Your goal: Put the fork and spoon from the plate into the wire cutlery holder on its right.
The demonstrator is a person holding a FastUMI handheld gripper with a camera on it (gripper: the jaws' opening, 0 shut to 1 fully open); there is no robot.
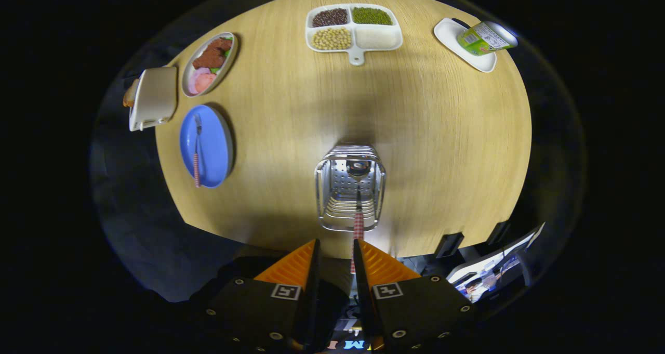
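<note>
Checked red-and-white, the spoon [358,224] handle leans against one finger of the gripper [335,250], whose fingers stand apart, released; its bowl sits down inside the wire cutlery holder [350,187]. Off left, the fork [197,151] lies on the blue plate [205,146].

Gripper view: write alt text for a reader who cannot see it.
Seen from above, a spoon with a checked handle stands in the wire cutlery holder, just ahead of the gripper, whose fingers are parted. A fork lies on the blue plate on the round wooden table, among dishes of food.
</note>
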